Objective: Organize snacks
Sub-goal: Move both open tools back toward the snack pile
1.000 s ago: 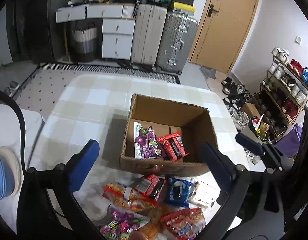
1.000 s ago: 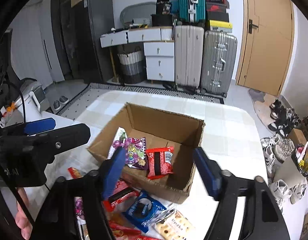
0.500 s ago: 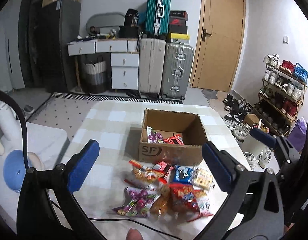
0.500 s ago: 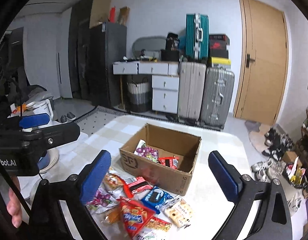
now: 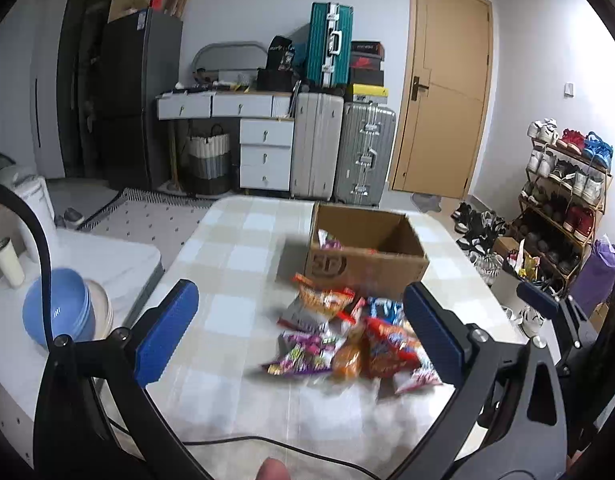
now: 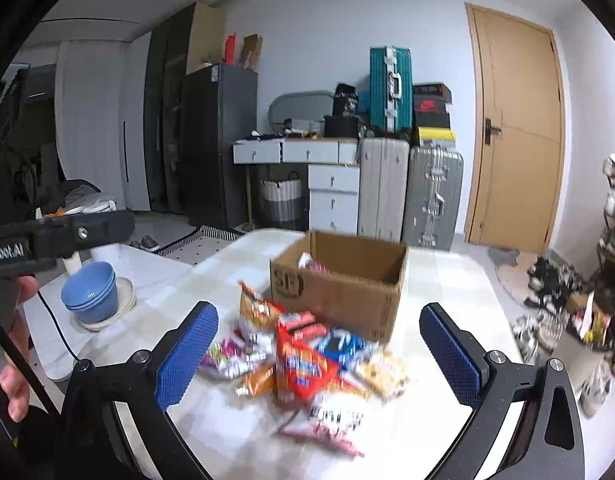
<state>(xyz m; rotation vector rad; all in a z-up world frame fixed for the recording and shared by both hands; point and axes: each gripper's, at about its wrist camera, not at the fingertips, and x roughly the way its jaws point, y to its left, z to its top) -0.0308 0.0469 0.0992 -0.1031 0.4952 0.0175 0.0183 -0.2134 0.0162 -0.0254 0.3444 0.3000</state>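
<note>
1. Nearest the lens, the right gripper [image 6: 319, 356] stands with its blue pads spread wide and nothing between them, its jaws having just been opening; the left gripper [image 5: 299, 332] is likewise spread wide and empty above the checked tabletop [image 5: 227, 256].

2. Just beyond both sets of fingers, the loose snack packets [image 6: 303, 364] lie in an overlapping heap on the cloth, blurred in both views, so brand and exact edges cannot be read.

3. The packets look light, soft and crinkly, likely slippery foil; a red bag [image 6: 303, 368] sits on top of the heap and seems the easiest to take first.

4. A pinch across a flat sealed edge or the bag's mid-body would probably hold best; a hard squeeze could crush whatever is inside, and a cracker pack [image 6: 383, 370] at the heap's right looks the most breakable.

5. Behind the heap and touching or nearly touching it, the open cardboard box [image 6: 339, 284] already holds a few packets, which show above its near rim.

6. Off to the left, well apart, blue bowls [image 6: 91, 288] rest on a side surface.

7. Farthest back, suitcases [image 6: 411, 192] line the wall.
</note>
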